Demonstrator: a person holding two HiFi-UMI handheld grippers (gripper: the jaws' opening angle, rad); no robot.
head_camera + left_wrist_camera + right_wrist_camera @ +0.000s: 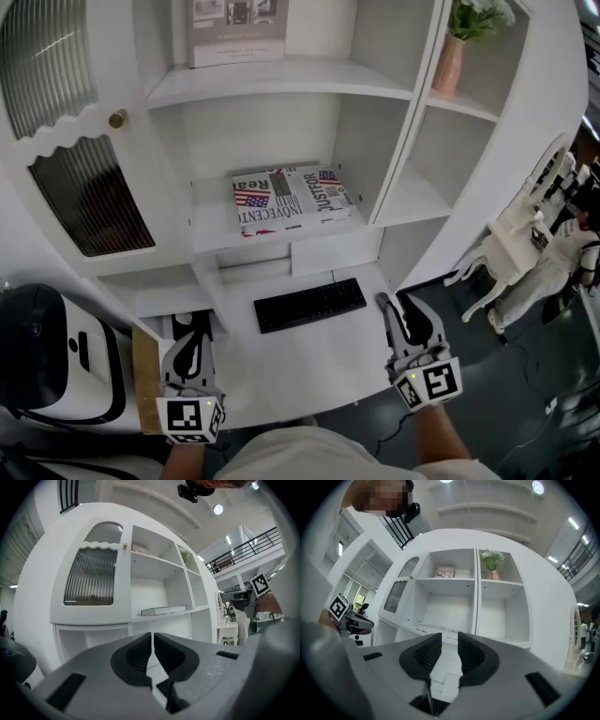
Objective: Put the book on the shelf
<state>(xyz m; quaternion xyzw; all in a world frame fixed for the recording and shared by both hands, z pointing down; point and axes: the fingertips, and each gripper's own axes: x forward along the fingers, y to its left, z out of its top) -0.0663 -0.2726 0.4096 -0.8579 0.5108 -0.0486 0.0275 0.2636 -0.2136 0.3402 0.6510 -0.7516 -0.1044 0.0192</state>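
Note:
The book (291, 199), with a flag-patterned cover, lies flat on the white shelf (211, 230) in the middle compartment of the unit. It also shows in the left gripper view as a thin slab (164, 610) on that shelf. My left gripper (192, 326) hovers low at the desk's front left. Its jaws are shut with nothing between them (153, 637). Over the desk's front right is my right gripper (394, 305), well short of the book. Its jaws (449, 639) stand a little apart and hold nothing.
A black keyboard (309, 304) lies on the desk below the book. A ribbed-glass cabinet door (89, 192) is at the left. A framed print (237, 33) and a potted plant (450, 61) sit on upper shelves. A white chair (516, 244) stands right.

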